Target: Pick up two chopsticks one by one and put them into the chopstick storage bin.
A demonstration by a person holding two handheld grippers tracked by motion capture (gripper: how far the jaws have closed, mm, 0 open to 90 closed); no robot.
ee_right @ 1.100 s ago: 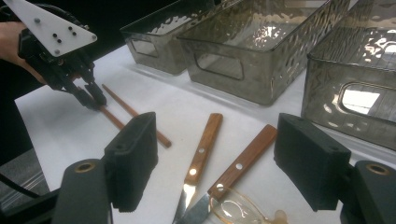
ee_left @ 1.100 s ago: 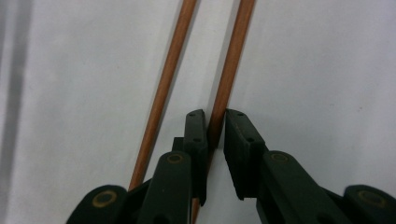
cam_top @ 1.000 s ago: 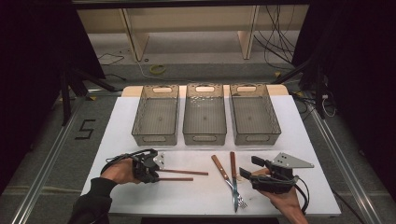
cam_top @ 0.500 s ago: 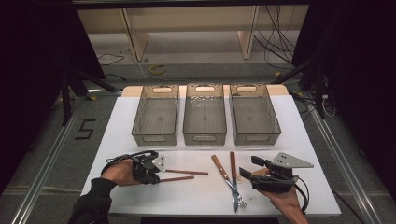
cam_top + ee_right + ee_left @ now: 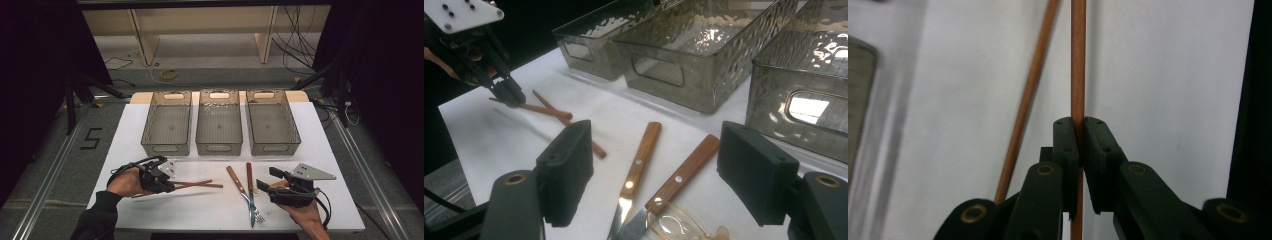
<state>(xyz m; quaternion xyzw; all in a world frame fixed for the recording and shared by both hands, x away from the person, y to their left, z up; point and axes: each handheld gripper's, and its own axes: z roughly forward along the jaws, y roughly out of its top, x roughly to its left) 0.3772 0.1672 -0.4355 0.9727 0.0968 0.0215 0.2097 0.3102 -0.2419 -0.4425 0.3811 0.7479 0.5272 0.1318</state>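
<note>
Two brown chopsticks lie on the white table at front left. My left gripper is shut on one chopstick, pinching its near end between the pads. The other chopstick lies slanted just beside it. In the right gripper view the left gripper holds its tip down at the sticks. My right gripper stands open at front right, with nothing gripped. Under it lie two wooden-handled utensils, a fork and a knife.
Three clear grey bins stand side by side across the back of the white table. A small clear plastic piece lies on the utensils' blades. The table's front edge is close to both hands.
</note>
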